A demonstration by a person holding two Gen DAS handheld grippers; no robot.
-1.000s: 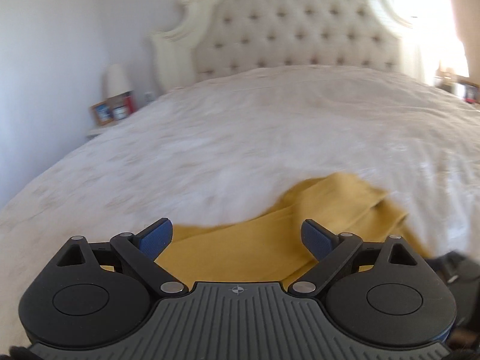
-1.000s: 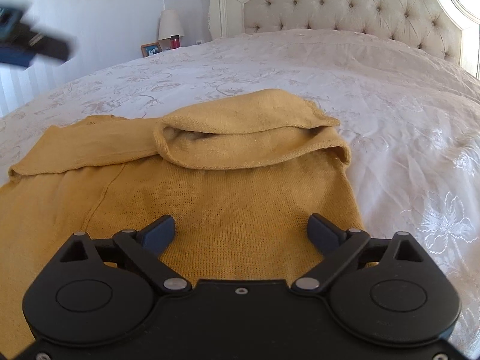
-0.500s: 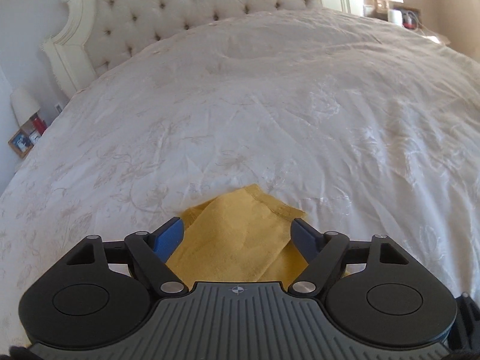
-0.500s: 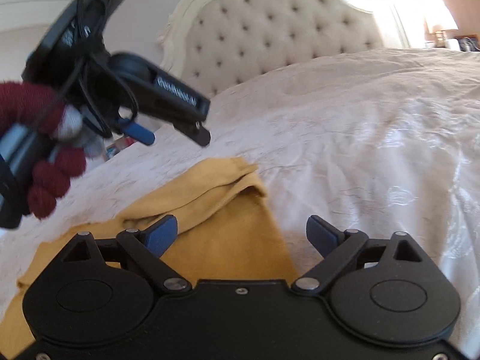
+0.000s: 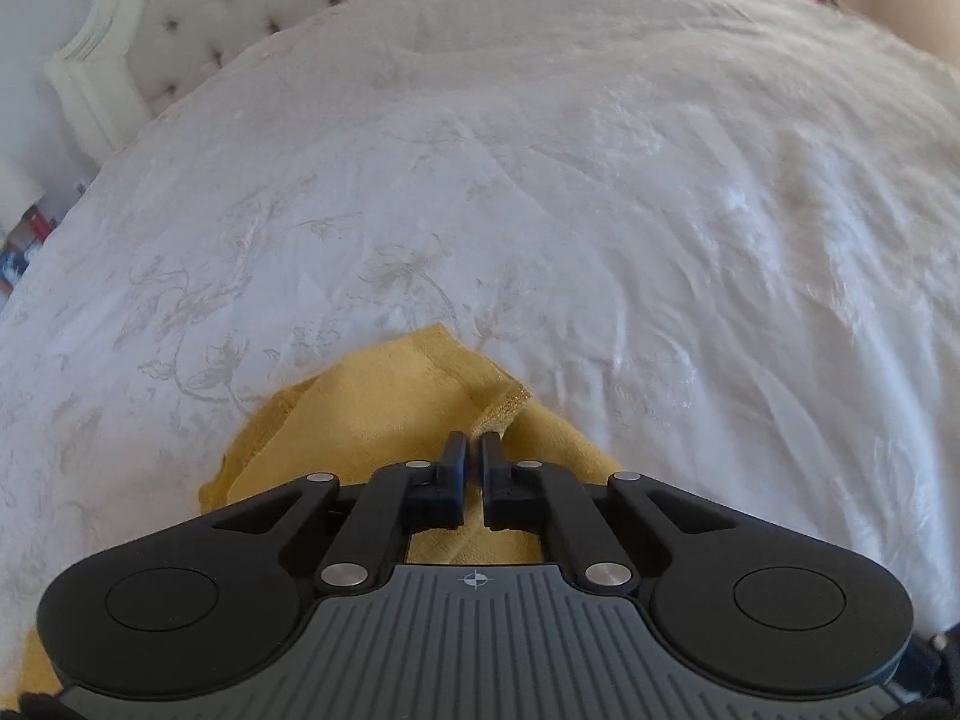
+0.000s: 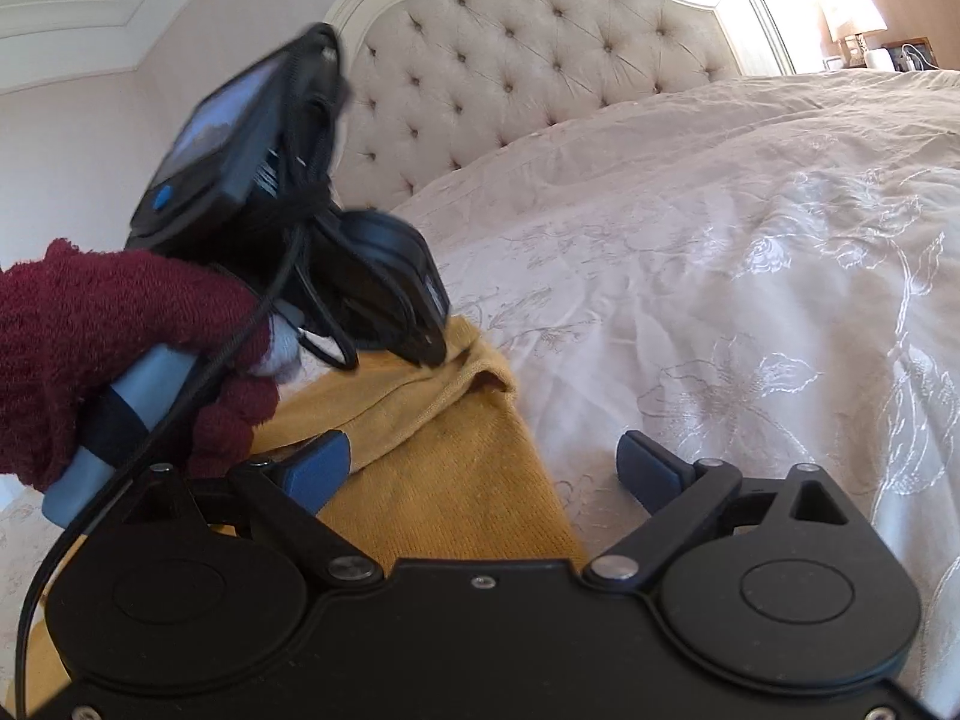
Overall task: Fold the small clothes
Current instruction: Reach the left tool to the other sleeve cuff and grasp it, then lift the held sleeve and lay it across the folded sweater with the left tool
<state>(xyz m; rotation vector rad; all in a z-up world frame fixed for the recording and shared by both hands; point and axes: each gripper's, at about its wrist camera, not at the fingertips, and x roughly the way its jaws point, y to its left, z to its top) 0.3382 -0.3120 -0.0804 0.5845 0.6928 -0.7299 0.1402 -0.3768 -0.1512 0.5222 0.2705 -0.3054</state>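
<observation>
Left tool (image 5: 472,450) pinches shut on the folded edge of a mustard-yellow knit sweater (image 5: 384,402) at six o'clock on the white embroidered bed (image 5: 600,192); right tool (image 6: 483,468) hovers wide open. Next, likely: carry that edge across, keeping layers together.

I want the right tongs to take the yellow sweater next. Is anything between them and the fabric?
Nothing visible does. The right tongs stand open over the yellow sweater on the bedspread. The left tongs pinch its folded edge farther ahead, to the left.
</observation>
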